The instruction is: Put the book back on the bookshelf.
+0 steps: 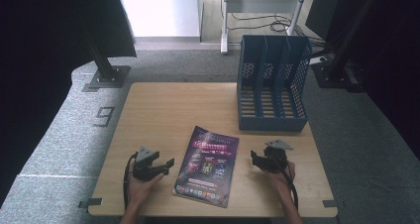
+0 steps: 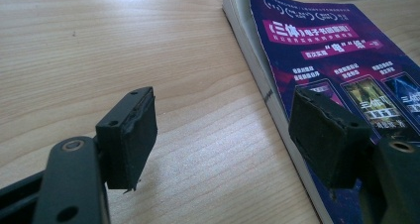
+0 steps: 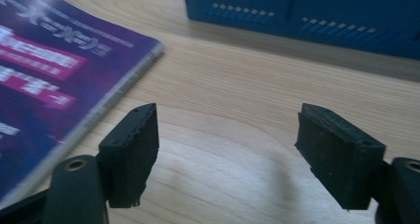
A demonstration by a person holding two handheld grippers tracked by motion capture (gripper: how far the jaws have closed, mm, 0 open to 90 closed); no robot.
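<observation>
With both jaws spread and empty, left gripper (image 1: 168, 163) sits at the magazine's (image 1: 208, 164) 9 o'clock, right gripper (image 1: 254, 158) at its 3. Magazine lies flat mid-table (image 1: 163, 110): light, floppy, likely slick cover. Pinch the spine edge. Forearms low, entering from 6 o'clock.

the magazine (image 2: 337, 55) cover carries chinese headline text reading "三体" in white on a pink band, with smaller lines beneath too blurred to read. a large "9" (image 1: 104, 116) marks the grey floor left of the table.
</observation>
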